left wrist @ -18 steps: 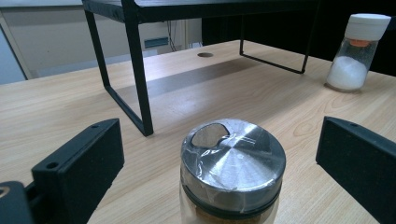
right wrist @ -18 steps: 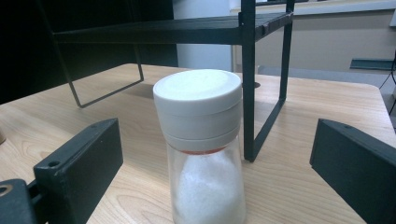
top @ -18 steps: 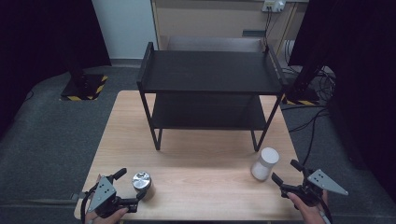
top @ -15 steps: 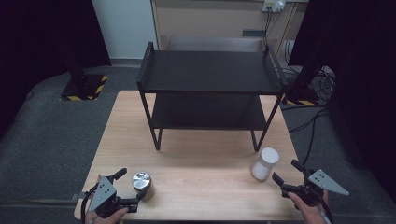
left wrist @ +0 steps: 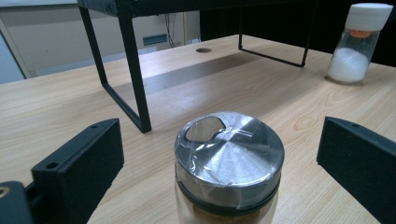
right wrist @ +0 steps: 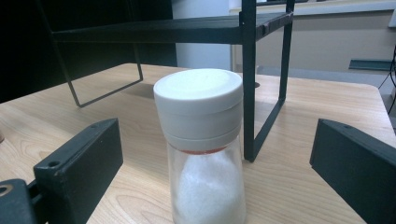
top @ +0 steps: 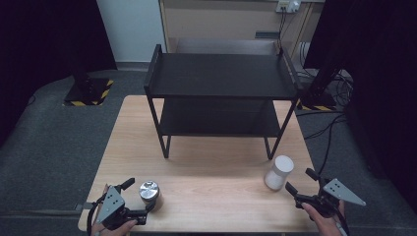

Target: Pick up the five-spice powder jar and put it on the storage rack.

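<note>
Left gripper: the left gripper [top: 139,198] sat at the near left corner of the wooden table [top: 216,172], held in the person's left hand [top: 114,227]. Its jaws stood wide apart, one on each side of the spice jar, and neither pad touched the jar in the left gripper view.

Spice jar: the spice jar [top: 149,192] stood upright on the table near the front edge, between the left gripper's jaws. It had a shiny metal lid [left wrist: 229,154] with an opening under clear tape, and brown powder showed under the lid.

Right gripper: the right gripper [top: 301,181] was at the near right corner, held in the person's right hand [top: 322,219], with a grey three-cornered plate [top: 342,192] on top. Its jaws were also spread wide, pointing at the salt shaker, with clear gaps on both sides in the right gripper view.

Salt shaker: the salt shaker [top: 279,172] stood upright on the table, just in front of the right gripper and near the front right leg of the shelf. It had a white cap [right wrist: 199,109] and a clear body with white grains [right wrist: 208,191] inside.

Shelf: a black two-tier metal shelf [top: 221,76] stood at the back half of the table, well apart from the spice jar.

Surroundings: grey carpet [top: 54,142] lay around the table, and cables [top: 324,130] trailed on it to the right.
</note>
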### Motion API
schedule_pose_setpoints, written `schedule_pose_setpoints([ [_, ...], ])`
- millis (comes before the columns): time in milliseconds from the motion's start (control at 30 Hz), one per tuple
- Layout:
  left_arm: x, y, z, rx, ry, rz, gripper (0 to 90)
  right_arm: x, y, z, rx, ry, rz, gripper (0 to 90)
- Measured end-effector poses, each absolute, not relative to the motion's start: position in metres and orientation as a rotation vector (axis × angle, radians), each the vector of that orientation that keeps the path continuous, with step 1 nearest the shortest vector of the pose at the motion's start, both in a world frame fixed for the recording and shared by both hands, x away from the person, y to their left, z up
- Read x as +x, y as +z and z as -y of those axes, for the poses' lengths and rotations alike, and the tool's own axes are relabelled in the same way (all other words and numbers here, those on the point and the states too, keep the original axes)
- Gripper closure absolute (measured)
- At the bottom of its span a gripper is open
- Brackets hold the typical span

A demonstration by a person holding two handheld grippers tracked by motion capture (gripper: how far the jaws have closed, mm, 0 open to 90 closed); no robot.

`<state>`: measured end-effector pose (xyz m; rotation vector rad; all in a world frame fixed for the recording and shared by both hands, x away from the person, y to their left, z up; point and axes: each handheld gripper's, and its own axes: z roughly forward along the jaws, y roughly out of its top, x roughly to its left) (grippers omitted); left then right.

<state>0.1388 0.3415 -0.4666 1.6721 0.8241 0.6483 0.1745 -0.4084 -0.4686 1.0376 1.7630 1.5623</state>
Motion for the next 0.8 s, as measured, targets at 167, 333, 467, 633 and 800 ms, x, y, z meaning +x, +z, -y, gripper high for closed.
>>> schedule_pose_setpoints([
  [167, 0.140, -0.469, -0.340, 1.686, 0.641, -0.824, 0.0, 0.175, -0.469, 0.408, 1.036, 1.561, -1.768, 3.0],
  [333, 0.141, -0.471, -0.339, 1.699, 0.640, -0.825, 0.0, 0.175, -0.469, 0.408, 1.034, 1.566, -1.766, 2.9],
  [467, 0.144, -0.474, -0.337, 1.714, 0.636, -0.835, 0.0, 0.174, -0.468, 0.408, 1.037, 1.566, -1.765, 3.0],
  [633, 0.148, -0.476, -0.335, 1.736, 0.636, -0.844, 0.0, 0.174, -0.468, 0.408, 1.037, 1.566, -1.765, 2.9],
  [800, 0.150, -0.477, -0.335, 1.750, 0.630, -0.853, 1.3, 0.174, -0.469, 0.409, 1.037, 1.563, -1.766, 2.9],
])
